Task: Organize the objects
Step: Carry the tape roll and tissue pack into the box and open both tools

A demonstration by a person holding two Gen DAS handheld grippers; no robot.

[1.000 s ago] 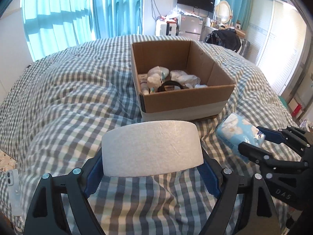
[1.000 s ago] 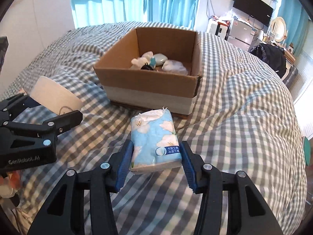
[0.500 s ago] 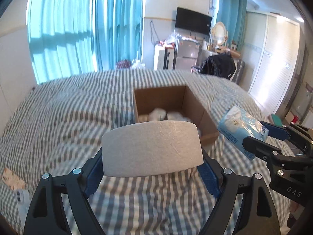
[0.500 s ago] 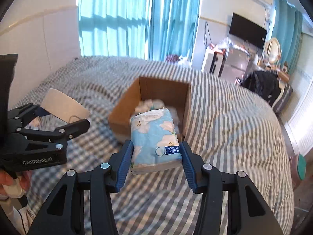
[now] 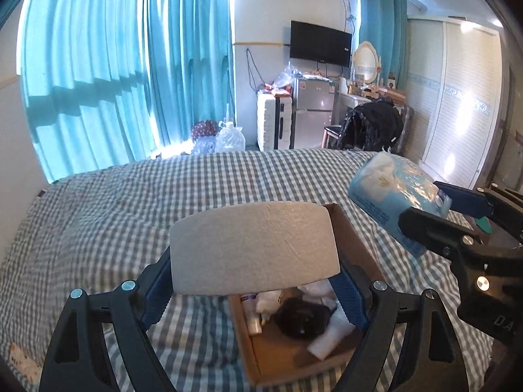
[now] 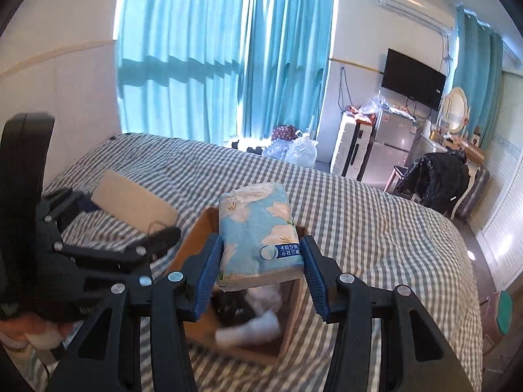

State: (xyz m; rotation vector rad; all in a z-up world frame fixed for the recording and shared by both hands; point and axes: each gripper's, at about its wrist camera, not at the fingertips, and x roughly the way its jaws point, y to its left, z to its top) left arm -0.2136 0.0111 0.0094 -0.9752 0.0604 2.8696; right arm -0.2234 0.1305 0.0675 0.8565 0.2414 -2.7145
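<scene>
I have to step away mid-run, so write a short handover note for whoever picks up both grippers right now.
Left gripper: shut on the toilet paper roll, held in the air above the near end of the cardboard box.
Right gripper: shut on the blue tissue pack, also in the air over the box.
Box: sits open on the checked bedspread; it already holds a small bottle, a dark item and some white wrapped pieces.
Done: both things picked up and brought over the box.
Left: lower each into the box, open the jaws, pull back. Whether anything else needs sorting cannot be seen here.
</scene>
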